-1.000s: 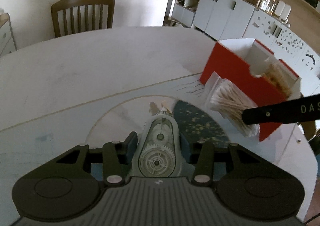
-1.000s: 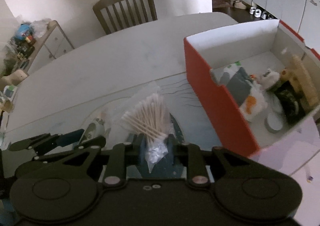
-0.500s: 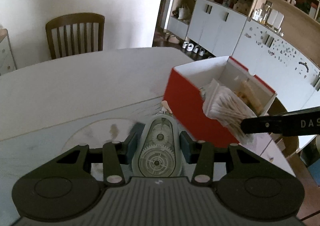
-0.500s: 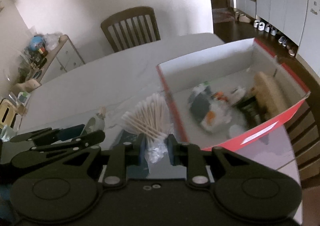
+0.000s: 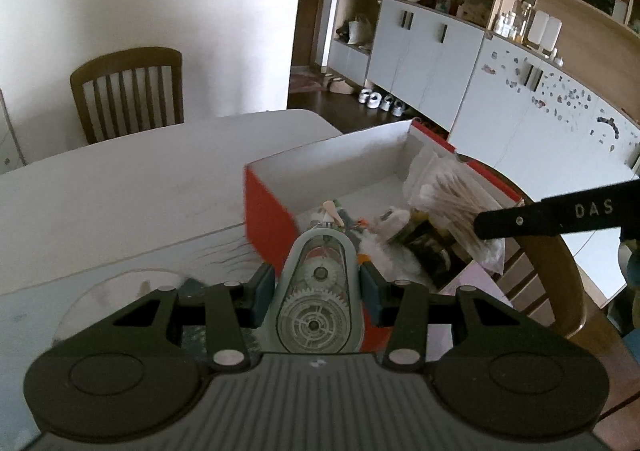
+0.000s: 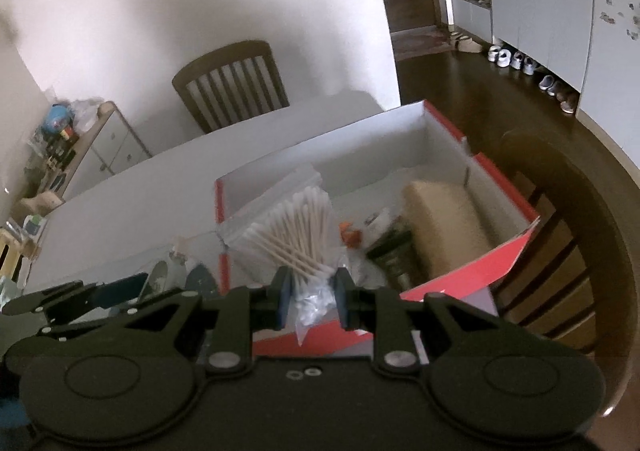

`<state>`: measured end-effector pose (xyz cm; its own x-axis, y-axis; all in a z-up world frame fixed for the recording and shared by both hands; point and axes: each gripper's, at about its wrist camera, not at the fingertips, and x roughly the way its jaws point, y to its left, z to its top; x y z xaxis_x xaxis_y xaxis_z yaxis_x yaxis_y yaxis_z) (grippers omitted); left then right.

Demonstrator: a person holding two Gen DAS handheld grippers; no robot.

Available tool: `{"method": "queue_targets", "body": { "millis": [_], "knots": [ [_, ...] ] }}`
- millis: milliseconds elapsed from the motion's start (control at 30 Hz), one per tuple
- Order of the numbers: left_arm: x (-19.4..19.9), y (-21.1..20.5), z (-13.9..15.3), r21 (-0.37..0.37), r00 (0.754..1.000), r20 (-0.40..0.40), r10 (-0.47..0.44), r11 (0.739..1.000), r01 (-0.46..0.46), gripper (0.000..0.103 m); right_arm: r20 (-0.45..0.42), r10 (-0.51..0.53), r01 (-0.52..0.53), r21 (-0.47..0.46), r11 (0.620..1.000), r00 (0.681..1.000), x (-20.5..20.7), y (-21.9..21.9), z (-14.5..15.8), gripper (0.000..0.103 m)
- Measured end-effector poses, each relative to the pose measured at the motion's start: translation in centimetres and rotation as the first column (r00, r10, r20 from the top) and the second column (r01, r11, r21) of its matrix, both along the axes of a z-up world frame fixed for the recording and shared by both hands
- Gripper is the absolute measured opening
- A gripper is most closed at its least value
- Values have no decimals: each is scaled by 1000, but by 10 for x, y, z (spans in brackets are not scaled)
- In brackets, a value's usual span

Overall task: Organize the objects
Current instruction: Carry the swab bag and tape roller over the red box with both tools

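My right gripper (image 6: 310, 291) is shut on a clear bag of cotton swabs (image 6: 294, 229) and holds it above the open red box (image 6: 516, 247). The bag also shows in the left wrist view (image 5: 452, 197), over the box (image 5: 266, 211). My left gripper (image 5: 318, 283) is shut on a clear teardrop-shaped case with white gears inside (image 5: 316, 291), held above the box's near left corner. In the right wrist view the left gripper (image 6: 120, 289) shows at the lower left. The box holds several small items and a tan block (image 6: 444, 227).
The box stands at the right end of a white table (image 5: 120, 187). A wooden chair (image 5: 128, 91) stands at the far side; another chair (image 6: 560, 235) is by the box's right side. A dark patterned mat (image 6: 200, 277) lies on the table left of the box.
Both grippers have lifted and moved right with their loads, from above the table and mat to over the red box. The swab bag now hangs over the box's inside.
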<state>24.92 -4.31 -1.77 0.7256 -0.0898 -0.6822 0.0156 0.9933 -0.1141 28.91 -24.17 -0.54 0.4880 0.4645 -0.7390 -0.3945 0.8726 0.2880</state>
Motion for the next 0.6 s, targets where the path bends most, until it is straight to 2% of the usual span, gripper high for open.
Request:
{"method": "queue_targets", "body": {
  "millis": [267,433,600],
  "knots": [
    [33,-41,-3,57,999,-26,-36,998,37,45,5,-31,31,17,999,999,31,-23,-6,22],
    [51,-59,-13,107,997,-52,-49,993,55,45,-27,-37,38,14,999,999,50,-23,-17,22],
    [70,-66,-28,120,995,-94,-34,992,46,45,-85,-43,44,6,999,995,65,-17,-35,22]
  ]
}}
